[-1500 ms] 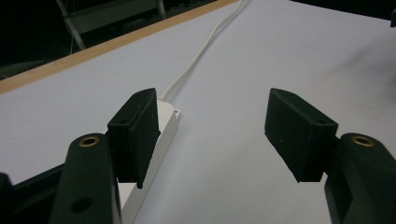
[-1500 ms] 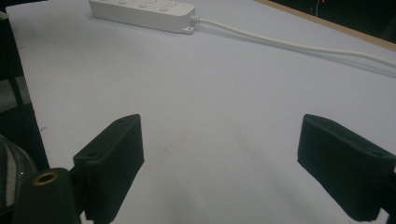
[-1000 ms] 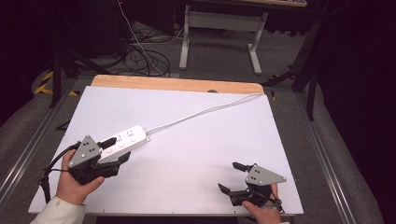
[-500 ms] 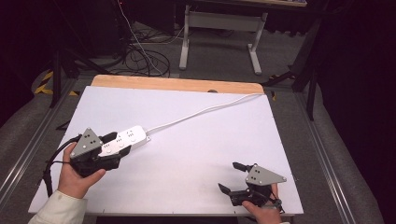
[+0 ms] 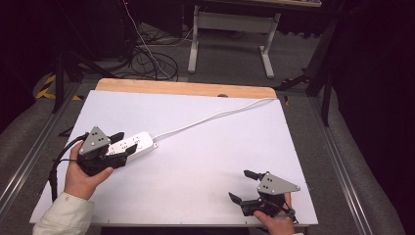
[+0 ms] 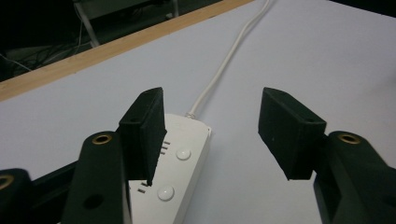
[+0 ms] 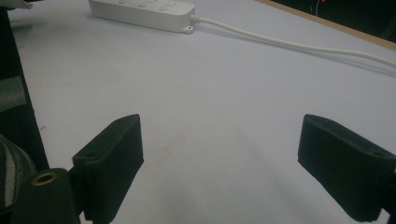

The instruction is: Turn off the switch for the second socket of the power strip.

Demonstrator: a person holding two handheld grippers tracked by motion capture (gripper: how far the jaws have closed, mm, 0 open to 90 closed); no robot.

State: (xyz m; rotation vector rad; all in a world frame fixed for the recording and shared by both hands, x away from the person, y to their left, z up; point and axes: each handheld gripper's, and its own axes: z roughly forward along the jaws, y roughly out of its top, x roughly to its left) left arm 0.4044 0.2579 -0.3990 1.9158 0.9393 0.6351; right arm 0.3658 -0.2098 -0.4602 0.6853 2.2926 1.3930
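near edge, right side: right tool [image 5: 241,186] held low in the person's right hand [image 5: 275,224], close to the front right corner of the tabletop [image 5: 205,161]. jaws spread wide, nothing between them, only bare white surface under and ahead of them. grey three-cornered plate on top, jaws pointing left across the tabletop. in the right gripper view the same: right tool [image 7: 219,158] released, both black pads apart, white sheet between.

near edge, left side: left hand [image 5: 82,174], pale sleeve [image 5: 63,216] at the front left corner, black cable looping off the back of the tool. left tool [image 5: 123,145] also released, jaws apart, reaching over the near end of the power strip [image 5: 131,145]. in the left gripper view the left tool [image 6: 212,126] is open, and the power strip [image 6: 175,172] sits low and to the left, partly behind the left-hand pad; the right-hand pad stands over bare tabletop, apart from the strip. cannot tell whether the left-hand pad touches the casing.

middle: power strip lies flat, white, on the left half of the tabletop, well apart from the right tool. round buttons and slot marks visible on its top face. in the right gripper view the power strip [image 7: 142,10] lies far across the sheet.

farther: white cord [image 5: 215,116] leaves the strip's far end, runs diagonally across to the back right corner. bare wood strip along the far edge.

beyond: dark floor, cables [image 5: 151,58], grey metal stand legs [image 5: 230,29].
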